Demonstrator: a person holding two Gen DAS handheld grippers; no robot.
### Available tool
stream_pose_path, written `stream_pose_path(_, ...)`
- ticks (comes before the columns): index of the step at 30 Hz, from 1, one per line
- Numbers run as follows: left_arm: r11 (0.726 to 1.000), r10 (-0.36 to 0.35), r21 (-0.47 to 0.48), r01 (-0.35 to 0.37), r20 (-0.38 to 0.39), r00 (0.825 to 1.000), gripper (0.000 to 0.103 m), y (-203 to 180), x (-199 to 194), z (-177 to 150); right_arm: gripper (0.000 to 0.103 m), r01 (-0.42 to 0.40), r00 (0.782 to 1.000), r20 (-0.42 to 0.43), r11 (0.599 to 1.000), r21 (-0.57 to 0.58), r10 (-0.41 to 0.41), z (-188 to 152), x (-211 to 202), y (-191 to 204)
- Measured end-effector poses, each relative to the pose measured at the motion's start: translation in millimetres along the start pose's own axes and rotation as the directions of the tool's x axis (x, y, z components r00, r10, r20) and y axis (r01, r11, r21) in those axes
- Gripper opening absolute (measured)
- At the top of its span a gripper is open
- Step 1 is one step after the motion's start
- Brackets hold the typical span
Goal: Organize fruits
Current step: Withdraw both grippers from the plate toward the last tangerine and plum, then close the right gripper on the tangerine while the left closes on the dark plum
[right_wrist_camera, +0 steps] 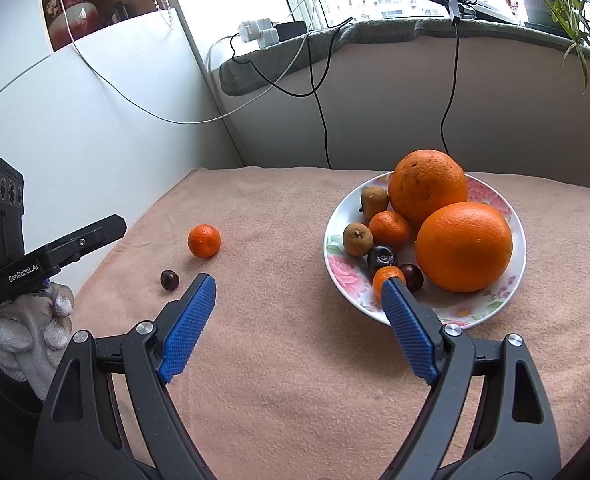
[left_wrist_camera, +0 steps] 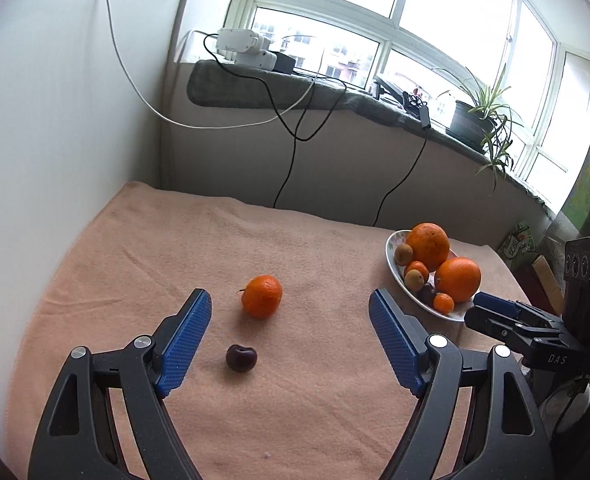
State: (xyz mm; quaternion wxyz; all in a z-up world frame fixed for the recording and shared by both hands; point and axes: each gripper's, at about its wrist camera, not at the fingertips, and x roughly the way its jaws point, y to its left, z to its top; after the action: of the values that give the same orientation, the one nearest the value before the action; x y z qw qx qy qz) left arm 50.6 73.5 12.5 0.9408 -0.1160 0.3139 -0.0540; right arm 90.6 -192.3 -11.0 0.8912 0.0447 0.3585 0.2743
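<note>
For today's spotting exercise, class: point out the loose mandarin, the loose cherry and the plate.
mandarin (left_wrist_camera: 261,296): left wrist view, middle of its peel.
cherry (left_wrist_camera: 241,357): left wrist view, middle of its dark skin.
plate (right_wrist_camera: 345,278): right wrist view, bare flowered rim on its left side.
</note>
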Motion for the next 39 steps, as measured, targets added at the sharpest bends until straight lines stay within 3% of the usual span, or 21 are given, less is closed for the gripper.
stream_pose_path(8, 0.995, 0.062, -0.076, -0.064, -0.02, 0.998, 0.08, 41.9, -18.7, -25.7, 0.087, -0.023, 1.0, -0.01, 1.0, -0.016, 0.023, 3.1, 8.3, 9.6)
stream_pose_path(13, 0.993, 0.059, -0.105, -0.061, -0.028, 0.998, 0.079, 50.5, -22.5, -37.9, 0.085, -0.045, 0.999, -0.022, 0.999, -0.029, 0.044, 4.9, 16.8, 21.1)
stream_pose_path(15, 0.992, 0.049, -0.112, -0.052, -0.031, 0.998, 0.073, 50.2, -21.5, -40.7, 0.08, -0.052, 0.998, -0.031, 0.998, -0.04, 0.051, 6.0, 21.4, 26.7)
stream_pose_path(23, 0.995, 0.021, -0.094, -0.027, -0.065, 0.998, 0.067, 44.1, -8.0, -47.6, 0.071, -0.073, 0.995, -0.068, 0.995, -0.072, 0.068, 14.4, 45.8, 45.9)
stream_pose_path(26, 0.996, 0.011, -0.088, -0.018, -0.077, 0.997, 0.06, 41.8, -1.9, -49.0, 0.068, -0.094, 0.992, -0.087, 0.993, -0.066, 0.088, 18.3, 57.7, 51.2)
stream_pose_path(39, 0.998, 0.012, -0.059, -0.019, -0.111, 0.994, 0.059, 35.3, 21.2, -46.0, 0.066, -0.132, 0.983, -0.141, 0.988, -0.083, 0.119, 28.8, 106.4, 71.8)
